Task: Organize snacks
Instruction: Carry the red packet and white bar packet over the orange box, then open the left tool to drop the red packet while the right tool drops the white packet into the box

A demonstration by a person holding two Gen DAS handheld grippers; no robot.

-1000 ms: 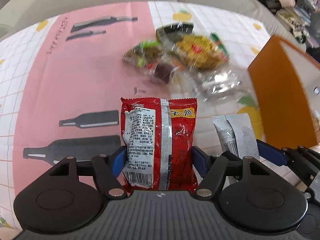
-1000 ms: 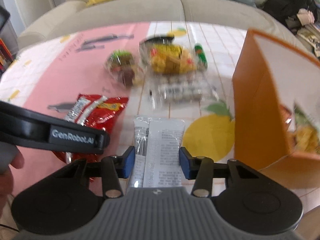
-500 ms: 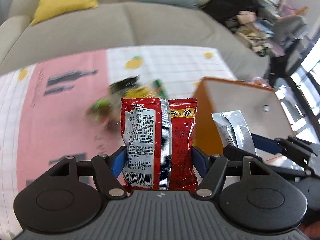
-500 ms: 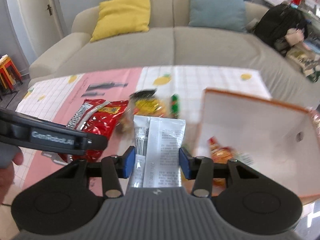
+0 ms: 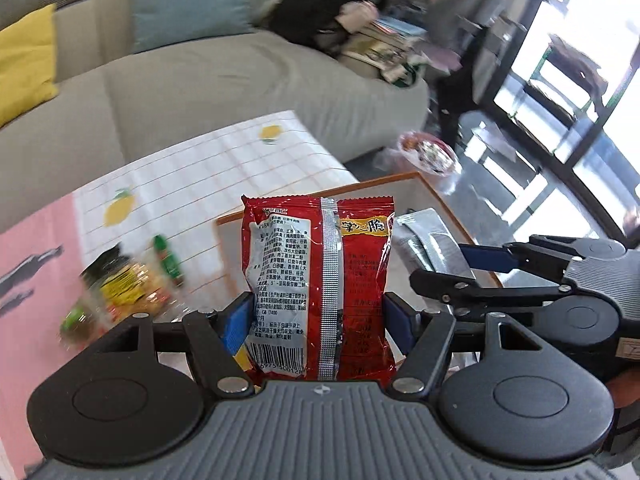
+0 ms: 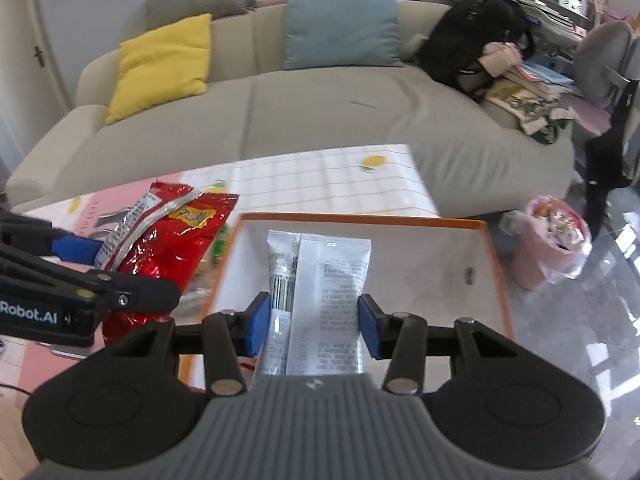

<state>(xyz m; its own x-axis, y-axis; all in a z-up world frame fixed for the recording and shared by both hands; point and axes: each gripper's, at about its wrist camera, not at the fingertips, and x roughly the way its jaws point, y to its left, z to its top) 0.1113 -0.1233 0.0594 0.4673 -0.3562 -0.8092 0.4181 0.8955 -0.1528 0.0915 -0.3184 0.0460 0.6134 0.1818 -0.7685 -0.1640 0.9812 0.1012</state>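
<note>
The left gripper (image 5: pixel 318 316) was closed on the red snack bag (image 5: pixel 316 288), the right gripper (image 6: pixel 312 322) on the white packet (image 6: pixel 320 300), both above the orange box (image 6: pixel 494 264). Both looked light, soft and crinkly, probably slippery; holding across the lower sides, as here, seemed safe.

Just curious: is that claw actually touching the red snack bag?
Touching. The left wrist view shows the left gripper with both blue pads pressed against the red snack bag's sides.
</note>
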